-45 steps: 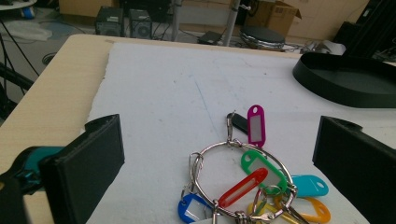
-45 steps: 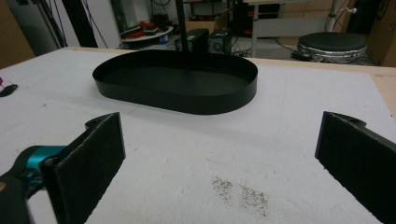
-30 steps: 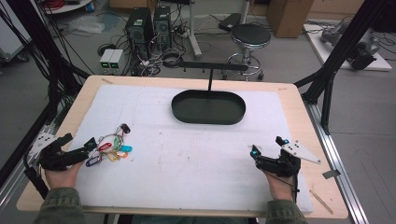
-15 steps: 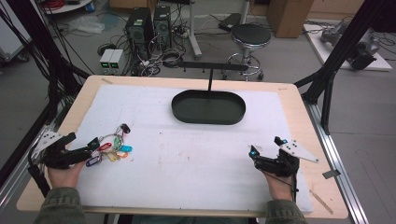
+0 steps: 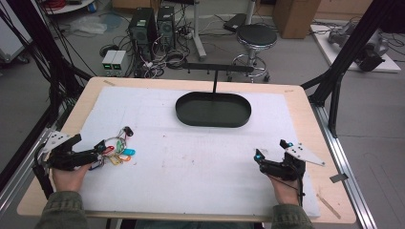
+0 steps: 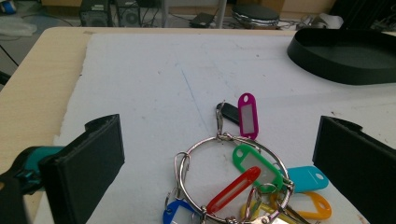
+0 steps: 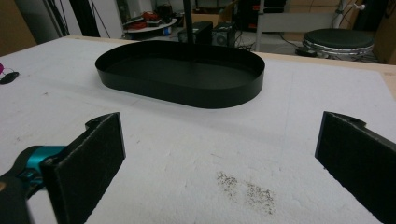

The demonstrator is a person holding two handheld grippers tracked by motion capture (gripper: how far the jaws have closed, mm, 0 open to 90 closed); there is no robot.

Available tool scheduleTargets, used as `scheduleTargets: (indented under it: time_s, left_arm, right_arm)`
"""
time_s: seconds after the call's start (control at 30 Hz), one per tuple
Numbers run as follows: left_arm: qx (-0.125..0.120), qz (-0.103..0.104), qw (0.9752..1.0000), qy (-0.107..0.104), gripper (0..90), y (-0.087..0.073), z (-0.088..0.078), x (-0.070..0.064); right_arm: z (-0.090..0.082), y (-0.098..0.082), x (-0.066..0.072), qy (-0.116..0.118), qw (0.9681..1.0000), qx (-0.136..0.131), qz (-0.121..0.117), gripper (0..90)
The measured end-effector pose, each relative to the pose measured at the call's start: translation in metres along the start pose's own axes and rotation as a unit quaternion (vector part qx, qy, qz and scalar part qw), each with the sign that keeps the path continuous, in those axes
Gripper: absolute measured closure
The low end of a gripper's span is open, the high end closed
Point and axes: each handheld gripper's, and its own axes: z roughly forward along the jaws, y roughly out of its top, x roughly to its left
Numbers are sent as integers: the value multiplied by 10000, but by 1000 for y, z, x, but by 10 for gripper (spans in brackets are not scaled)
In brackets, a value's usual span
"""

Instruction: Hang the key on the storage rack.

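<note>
Where the white mat [image 5: 200, 157] covers the bench [image 5: 315, 124], a bunch of key tags on a metal ring [image 6: 233, 179] lies near the left front corner, flat on the mat. Left gripper [image 5: 98, 151] sits low at the bunch, held in the person's left hand [image 5: 69, 174]; jaws spread wide, one to either side of the ring in the left gripper view, neither touching it there. Ring carries tags in several colours: purple tag [image 6: 247, 115] pointing away from the gripper, green tag [image 6: 256, 164] and red tag [image 6: 233, 189] lying across the ring, cyan tag [image 6: 306, 178] and orange tag [image 6: 310, 207] off to one side, blue tag [image 6: 177, 215] at the near edge. A small black fob [image 6: 229, 112] lies just beside the purple tag. Right gripper [image 5: 260, 160] rests near the right front of the mat, well apart from the bunch; jaws spread wide, nothing between them but bare mat with a faint dark smudge [image 7: 245, 189]. Black oval tray [image 5: 213, 109] stands toward the far middle of the mat, empty, well apart from both grippers; a thin black post [image 5: 215, 86] rises behind it. Beyond the bench: a round stool [image 5: 256, 36] and computer cases [image 5: 153, 24] on the floor.
</note>
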Motion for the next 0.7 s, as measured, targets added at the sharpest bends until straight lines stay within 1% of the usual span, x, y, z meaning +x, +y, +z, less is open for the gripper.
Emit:
scheduleTargets:
  time_s: [0.13,0.17,0.27,0.4,0.5,0.57,0.63,0.67,0.7]
  left_arm:
    - [170,152,9997,-14,25,1,7,-1]
    - [169,140,9998,-24,25,1,8,-1]
    - [248,203,9995,-61,25,2,11,-2]
    - [347,246,9990,-114,25,4,15,-5]
    - [466,322,9983,-136,25,6,19,-7]
    - [495,364,9980,-134,25,6,21,-9]
    - [594,377,9974,-140,25,7,24,-9]
    - [671,416,9968,-126,25,8,25,-9]
    - [698,449,9965,-108,25,8,26,-10]
  right_arm:
    - [1,0,0,11,10000,-5,-24,5]
    - [0,0,0,10,10000,-8,-21,5]
    - [0,0,1,13,10000,12,19,5]
    - [0,-1,0,26,10000,2,-4,5]
    - [0,-1,0,24,10000,3,-20,5]
    - [0,-1,1,31,10000,8,-20,5]
    - [0,-1,1,47,10000,11,-27,5]
    - [1,-1,0,46,10000,9,-39,5]
    - [1,-1,1,46,10000,9,-43,5]
